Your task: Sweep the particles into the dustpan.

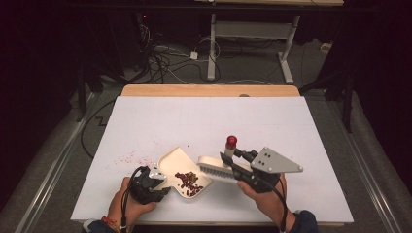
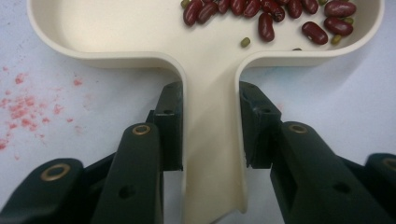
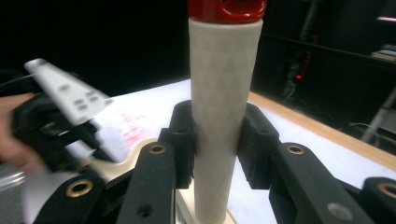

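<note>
we hold the dustpan (image 2: 205,60) by its handle in the left hand-held gripper (image 2: 210,126), jaws clamped on either side of the stem. the pan lies flat on the bench (image 1: 204,121) near the front edge, a little left of the middle. the right hand-held gripper (image 3: 217,140) is closed on the brush (image 3: 219,112) handle, a pale ribbed cylinder with a red cap on top. in the high view the brush (image 1: 216,167) has its bristle head at the pan's right lip, just beside the beans.

we judge the sweeping mostly done. a heap of beans (image 1: 189,183), dark red with a few small green ones among them, already sits inside the pan (image 1: 177,162), gathered toward its front right part. in the left gripper view we see the beans (image 2: 271,14) spread along the far wall of the pan, none outside it as far as that view reaches. we see no loose beans on the white surface. what is left, as we read it, is the reddish stain (image 1: 128,158) on the bench to the left of the pan; whether a brush can lift it we cannot tell. after that the pan would need lifting and emptying.

we find no brand, label or writing we can read on the pan, the brush or either hand-held gripper.
</note>
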A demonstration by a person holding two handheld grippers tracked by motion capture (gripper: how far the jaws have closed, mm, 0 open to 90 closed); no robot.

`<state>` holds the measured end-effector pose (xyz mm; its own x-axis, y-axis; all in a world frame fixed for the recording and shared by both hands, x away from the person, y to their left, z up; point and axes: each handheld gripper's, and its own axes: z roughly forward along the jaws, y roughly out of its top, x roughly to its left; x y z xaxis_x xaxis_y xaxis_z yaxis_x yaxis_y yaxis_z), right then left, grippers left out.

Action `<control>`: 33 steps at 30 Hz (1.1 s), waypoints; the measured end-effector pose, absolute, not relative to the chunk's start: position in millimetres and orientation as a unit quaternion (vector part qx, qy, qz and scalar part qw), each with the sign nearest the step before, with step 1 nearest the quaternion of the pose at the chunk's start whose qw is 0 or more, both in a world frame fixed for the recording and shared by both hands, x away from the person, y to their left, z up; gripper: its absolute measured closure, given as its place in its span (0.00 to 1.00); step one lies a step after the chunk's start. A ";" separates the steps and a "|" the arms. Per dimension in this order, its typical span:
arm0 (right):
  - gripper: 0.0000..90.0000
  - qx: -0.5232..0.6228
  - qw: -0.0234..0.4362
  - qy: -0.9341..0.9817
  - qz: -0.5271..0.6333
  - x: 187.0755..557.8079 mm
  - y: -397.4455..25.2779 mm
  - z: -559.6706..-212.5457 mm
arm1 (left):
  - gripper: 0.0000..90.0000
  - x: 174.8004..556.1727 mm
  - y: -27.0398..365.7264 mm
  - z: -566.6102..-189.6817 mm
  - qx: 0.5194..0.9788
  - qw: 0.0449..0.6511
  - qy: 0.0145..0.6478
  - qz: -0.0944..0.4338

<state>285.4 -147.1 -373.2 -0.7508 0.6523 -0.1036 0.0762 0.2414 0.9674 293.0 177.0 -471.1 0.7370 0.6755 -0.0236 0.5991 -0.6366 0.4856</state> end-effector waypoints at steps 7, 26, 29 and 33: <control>0.77 0.253 0.296 0.729 0.563 334.8 -141.7 -366.4 | 0.70 294.1 180.8 -471.5 0.901 0.240 0.353 0.077; 0.77 0.268 0.298 0.743 0.536 419.1 -81.1 -393.7 | 0.70 299.3 194.8 -471.0 0.894 0.239 0.372 0.077; 0.77 0.269 0.284 0.746 0.538 417.5 -77.2 -397.4 | 0.70 300.6 196.4 -471.1 0.893 0.239 0.373 0.079; 0.77 0.257 0.271 0.752 0.544 404.1 -75.5 -399.0 | 0.70 301.5 197.7 -471.5 0.890 0.240 0.380 0.080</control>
<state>404.1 -75.5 -399.0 -0.7210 0.6811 -0.1273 0.0924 0.2766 0.9565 301.5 197.7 -471.5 0.6990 0.7140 -0.0398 0.6373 -0.5966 0.4877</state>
